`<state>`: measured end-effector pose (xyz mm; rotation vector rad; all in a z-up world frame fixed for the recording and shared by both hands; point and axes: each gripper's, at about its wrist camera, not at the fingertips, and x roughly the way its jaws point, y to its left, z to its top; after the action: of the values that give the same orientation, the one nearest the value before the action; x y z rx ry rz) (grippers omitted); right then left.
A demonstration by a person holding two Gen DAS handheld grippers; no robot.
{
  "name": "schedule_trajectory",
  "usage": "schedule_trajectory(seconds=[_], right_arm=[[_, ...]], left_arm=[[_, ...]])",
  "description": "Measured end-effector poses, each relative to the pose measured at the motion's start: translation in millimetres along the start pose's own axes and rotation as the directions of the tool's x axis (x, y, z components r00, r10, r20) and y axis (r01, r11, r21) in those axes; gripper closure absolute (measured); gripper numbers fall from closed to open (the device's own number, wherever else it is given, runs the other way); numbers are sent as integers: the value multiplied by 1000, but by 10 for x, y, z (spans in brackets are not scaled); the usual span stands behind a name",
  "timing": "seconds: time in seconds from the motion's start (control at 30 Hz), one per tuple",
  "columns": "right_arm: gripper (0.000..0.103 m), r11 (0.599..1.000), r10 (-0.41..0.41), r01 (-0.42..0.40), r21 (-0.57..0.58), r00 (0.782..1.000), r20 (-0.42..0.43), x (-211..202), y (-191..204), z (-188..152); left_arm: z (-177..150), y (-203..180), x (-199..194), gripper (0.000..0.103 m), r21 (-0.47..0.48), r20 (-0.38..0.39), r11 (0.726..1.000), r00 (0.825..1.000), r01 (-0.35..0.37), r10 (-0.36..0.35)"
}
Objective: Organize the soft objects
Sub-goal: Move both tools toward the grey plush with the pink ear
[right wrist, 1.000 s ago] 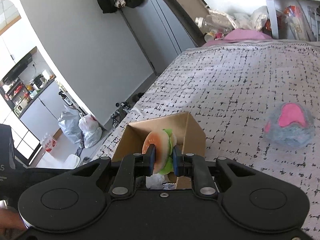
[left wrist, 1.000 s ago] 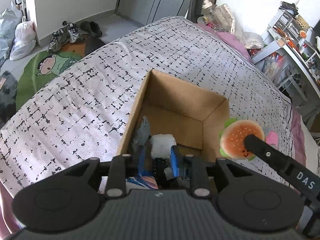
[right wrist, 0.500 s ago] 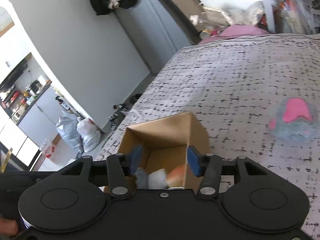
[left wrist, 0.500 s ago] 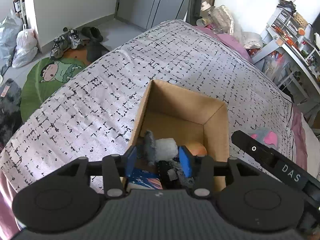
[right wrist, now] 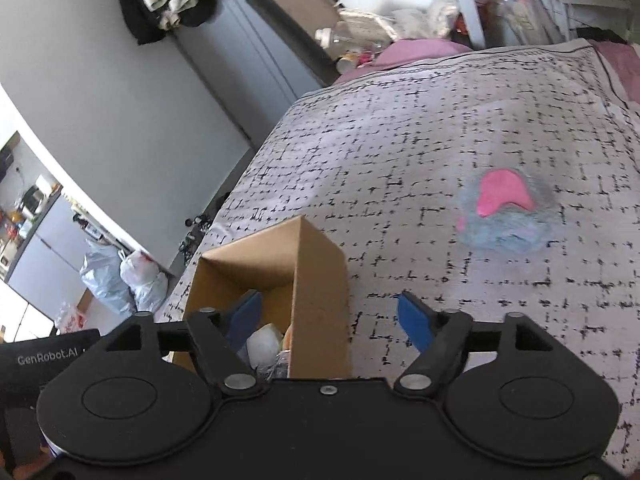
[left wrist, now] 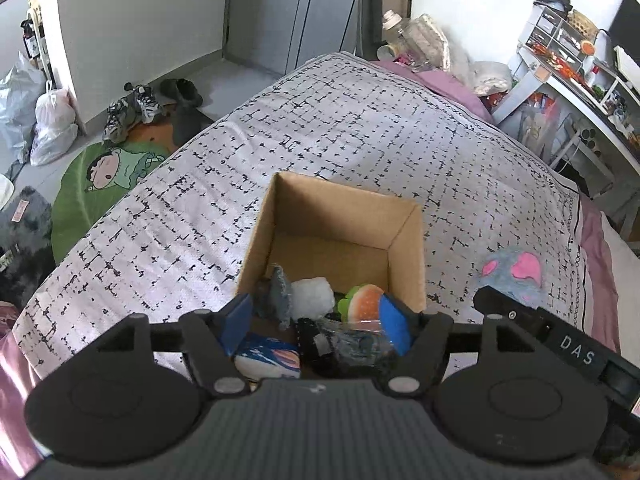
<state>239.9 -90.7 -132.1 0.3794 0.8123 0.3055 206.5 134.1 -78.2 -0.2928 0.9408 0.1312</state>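
Note:
An open cardboard box (left wrist: 406, 256) stands on the bed; it also shows in the right wrist view (right wrist: 318, 280). Inside lie a burger plush (left wrist: 362, 302), a white soft ball (left wrist: 314, 300), a grey piece (left wrist: 278, 290) and a blue-white item (left wrist: 268, 360). My left gripper (left wrist: 316, 324) is open and empty above the box's near end. My right gripper (right wrist: 330, 322) is open and empty over the box's right wall. A grey-blue and pink plush (right wrist: 506, 214) lies on the bed to the right, also in the left wrist view (left wrist: 516, 274).
The bed has a white black-patterned cover (left wrist: 360, 120). Shoes (left wrist: 132, 108), a green cartoon mat (left wrist: 104, 176) and plastic bags (left wrist: 52, 124) lie on the floor at left. Cluttered shelves (left wrist: 580, 64) stand at the right, and bottles and bags (left wrist: 416, 40) beyond the bed.
My right gripper opened and let the burger plush fall into the box, then drew back to the right. My left gripper opened wide over the box.

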Motion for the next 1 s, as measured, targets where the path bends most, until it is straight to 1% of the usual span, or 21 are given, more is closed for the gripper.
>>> schedule_trajectory(seconds=[0.1, 0.43, 0.53, 0.63, 0.73, 0.8, 0.87, 1.0], right_arm=[[25, 1000, 21, -21, 16, 1000, 3, -69, -56, 48], [25, 999, 32, -32, 36, 999, 6, -311, -345, 186], [25, 999, 18, -18, 27, 1000, 21, -398, -420, 219], [25, 999, 8, -9, 43, 1000, 30, -456, -544, 251], [25, 999, -25, 24, 41, 999, 35, -516, -640, 288], [22, 999, -28, 26, 43, 999, 45, -589, -705, 326], [16, 999, -32, 30, 41, 998, 62, -655, -762, 356], [15, 997, -62, 58, 49, 995, 80, -731, -926, 423]], left_arm=[[-15, -95, -51, 33, 18, 10, 1000, 1000, -2, 2], [-99, -475, -101, 33, 69, 32, 998, 999, 5, -7], [-137, -600, -95, 33, 84, 36, 996, 999, 7, -10], [-168, -733, -81, 33, 95, 39, 995, 999, 13, -17], [-194, -885, -62, 33, 113, 42, 993, 999, 22, -26], [-220, -981, -49, 33, 126, 47, 992, 998, 25, -31], [-243, -1066, -27, 33, 132, 47, 991, 998, 28, -34], [-290, -1220, 37, 33, 146, 40, 989, 999, 28, -34]])
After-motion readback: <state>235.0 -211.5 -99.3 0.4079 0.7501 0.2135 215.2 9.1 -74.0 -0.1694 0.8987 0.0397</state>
